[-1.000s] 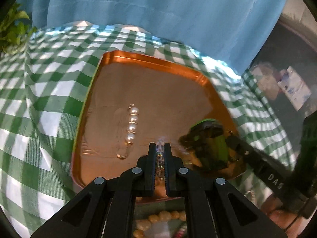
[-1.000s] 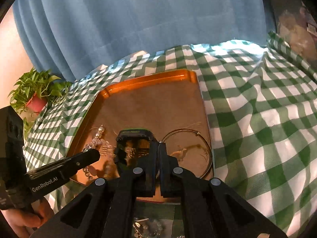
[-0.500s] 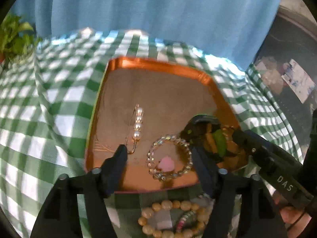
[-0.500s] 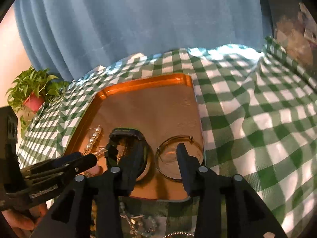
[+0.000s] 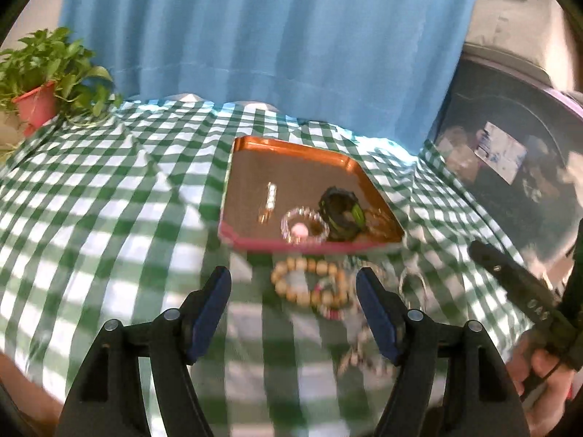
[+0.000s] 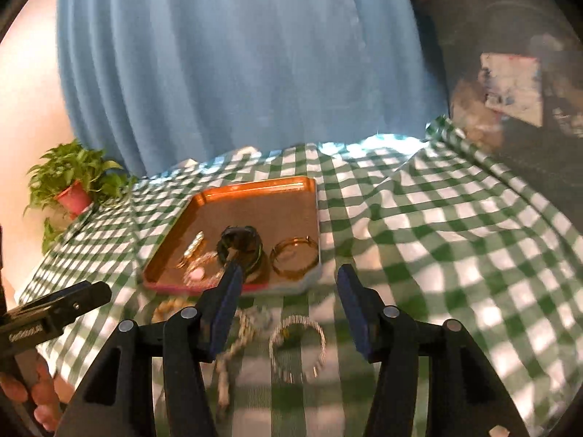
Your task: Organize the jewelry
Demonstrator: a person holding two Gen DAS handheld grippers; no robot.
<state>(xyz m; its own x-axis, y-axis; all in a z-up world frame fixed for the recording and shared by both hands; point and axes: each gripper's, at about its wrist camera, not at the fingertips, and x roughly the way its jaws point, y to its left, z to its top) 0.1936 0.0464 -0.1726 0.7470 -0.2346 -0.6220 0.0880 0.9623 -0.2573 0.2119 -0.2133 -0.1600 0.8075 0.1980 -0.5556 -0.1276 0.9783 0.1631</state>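
Observation:
A copper tray [image 5: 291,167] lies on the checked cloth. In it are a pearl pin [image 5: 270,196], a clear bead bracelet [image 5: 304,224] with a pink charm, a black-and-green watch [image 5: 340,215] and a gold bangle [image 6: 294,256]. A wooden bead bracelet [image 5: 309,282], a silver bracelet [image 6: 297,346] and a chain [image 6: 233,349] lie on the cloth in front of the tray. My left gripper [image 5: 293,273] hovers above the wooden beads, its jaws opening and gripping nothing. My right gripper [image 6: 290,269] hangs over the tray's near edge, its jaws also opening and empty.
The green-checked tablecloth [image 5: 91,218] covers the whole table. A potted plant [image 5: 36,102] stands at the far left. A blue curtain [image 5: 273,36] hangs behind. A dark round object [image 5: 510,164] sits beyond the right edge. A hand [image 5: 546,375] holds the right gripper.
Both grippers opened and drew back and up from the tray. The left let go of the clear bead bracelet, which now lies in the tray; the right came away from the gold bangle.

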